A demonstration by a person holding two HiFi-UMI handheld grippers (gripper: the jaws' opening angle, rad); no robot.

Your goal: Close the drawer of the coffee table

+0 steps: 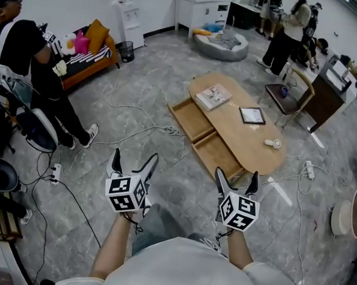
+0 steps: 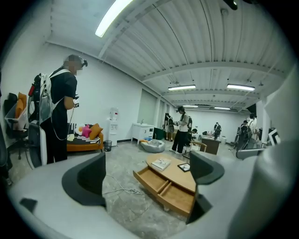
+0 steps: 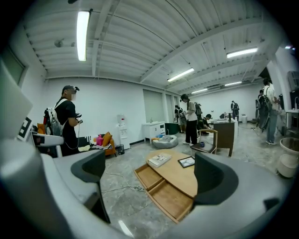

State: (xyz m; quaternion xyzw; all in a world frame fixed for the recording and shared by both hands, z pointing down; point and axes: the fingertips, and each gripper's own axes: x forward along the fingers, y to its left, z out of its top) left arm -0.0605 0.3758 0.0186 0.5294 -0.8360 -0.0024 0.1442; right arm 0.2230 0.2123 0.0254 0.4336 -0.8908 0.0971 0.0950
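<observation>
An oval wooden coffee table (image 1: 235,112) stands on the grey floor ahead of me. Two drawers are pulled out of its near side: the left drawer (image 1: 192,118) and the right drawer (image 1: 217,155), both with nothing inside. The same table (image 2: 180,173) and drawers (image 2: 163,186) show in the left gripper view, and the table (image 3: 180,176) with its drawers (image 3: 163,189) in the right gripper view. My left gripper (image 1: 132,164) and right gripper (image 1: 236,179) are held side by side, well short of the drawers. Both stand open and hold nothing.
A book (image 1: 213,97), a tablet (image 1: 252,115) and a small white object (image 1: 272,143) lie on the tabletop. White cables (image 1: 140,127) trail over the floor left of the drawers. A person (image 1: 34,68) stands at the left; a chair (image 1: 288,95) is behind the table.
</observation>
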